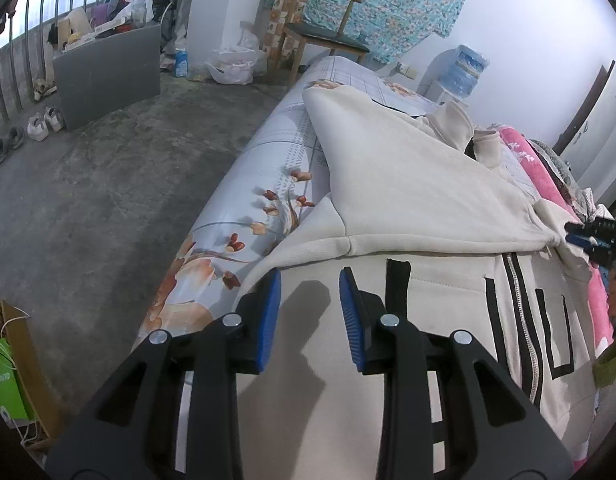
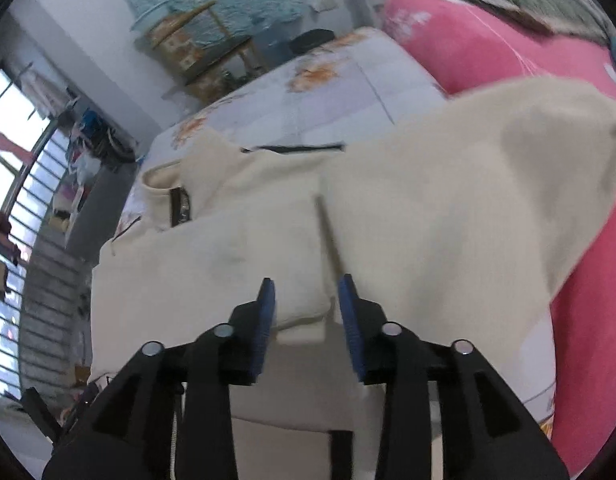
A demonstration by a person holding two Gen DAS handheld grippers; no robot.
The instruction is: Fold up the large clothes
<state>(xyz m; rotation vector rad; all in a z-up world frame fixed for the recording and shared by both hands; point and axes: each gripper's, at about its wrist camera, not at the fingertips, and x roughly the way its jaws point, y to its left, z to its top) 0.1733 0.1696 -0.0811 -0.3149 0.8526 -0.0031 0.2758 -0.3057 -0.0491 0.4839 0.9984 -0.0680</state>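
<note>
Both wrist views look closely down on the same cream jacket (image 1: 408,184).

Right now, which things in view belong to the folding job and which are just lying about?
Job:
cream zip jacket
bed it lies on
left gripper, open
right gripper, open around the folded sleeve cuff

Lying about:
pink blanket
wooden chair
shoes
water jug

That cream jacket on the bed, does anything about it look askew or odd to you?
Yes. The cream jacket is only half folded: one flap lies slanted across the zipper, hiding part of the black lettering, and a cuff sticks up. No tear or stain stands out. The bed beneath looks ordinary.
</note>
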